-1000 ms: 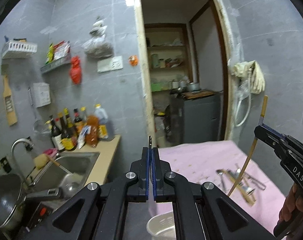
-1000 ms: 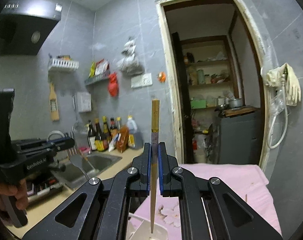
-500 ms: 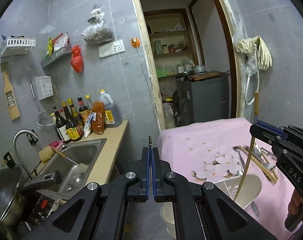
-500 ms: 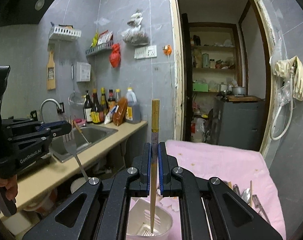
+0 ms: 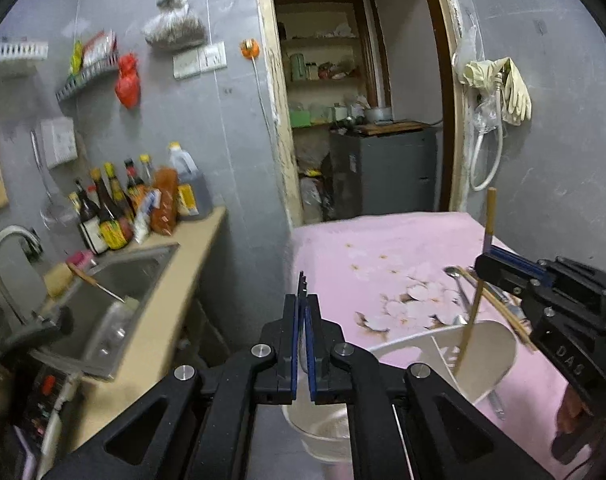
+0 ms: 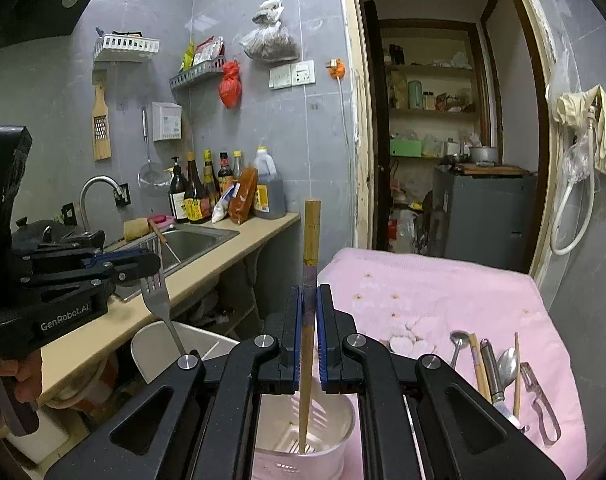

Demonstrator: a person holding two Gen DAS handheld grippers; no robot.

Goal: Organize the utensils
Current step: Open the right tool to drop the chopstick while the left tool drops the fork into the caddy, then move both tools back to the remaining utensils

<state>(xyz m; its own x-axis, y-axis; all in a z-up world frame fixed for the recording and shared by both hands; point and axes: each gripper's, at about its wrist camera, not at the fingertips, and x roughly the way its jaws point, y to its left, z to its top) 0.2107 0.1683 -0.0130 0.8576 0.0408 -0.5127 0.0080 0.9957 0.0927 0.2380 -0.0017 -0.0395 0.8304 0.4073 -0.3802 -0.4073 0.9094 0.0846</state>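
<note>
1. I was working in a grey-tiled kitchen, with a sink (image 6: 191,240) and sauce bottles on the counter to my left and a table under a pink cloth (image 6: 443,292) straight ahead.
2. The white holder (image 6: 303,416) stood at the near edge of that cloth, right under both tools.
3. My right gripper (image 6: 310,304) was pinched tight on a wooden chopstick (image 6: 311,232), held upright, with its lower tip already down inside the holder.
4. My left gripper (image 5: 301,316) was clamped on a fork (image 6: 157,292), tines up above the claw, handle pointing down towards the holder's near rim.
5. Both tools pointed forward and a little downward, side by side over the holder.
6. Progress, as I judged it: early to middling. Neither piece was released yet, and I could not tell what else lay in the holder.
7. Left to do: the pile (image 6: 499,364) of spoons, chopsticks and a peeler lay loose on the cloth to the right, well apart from the holder.
</note>
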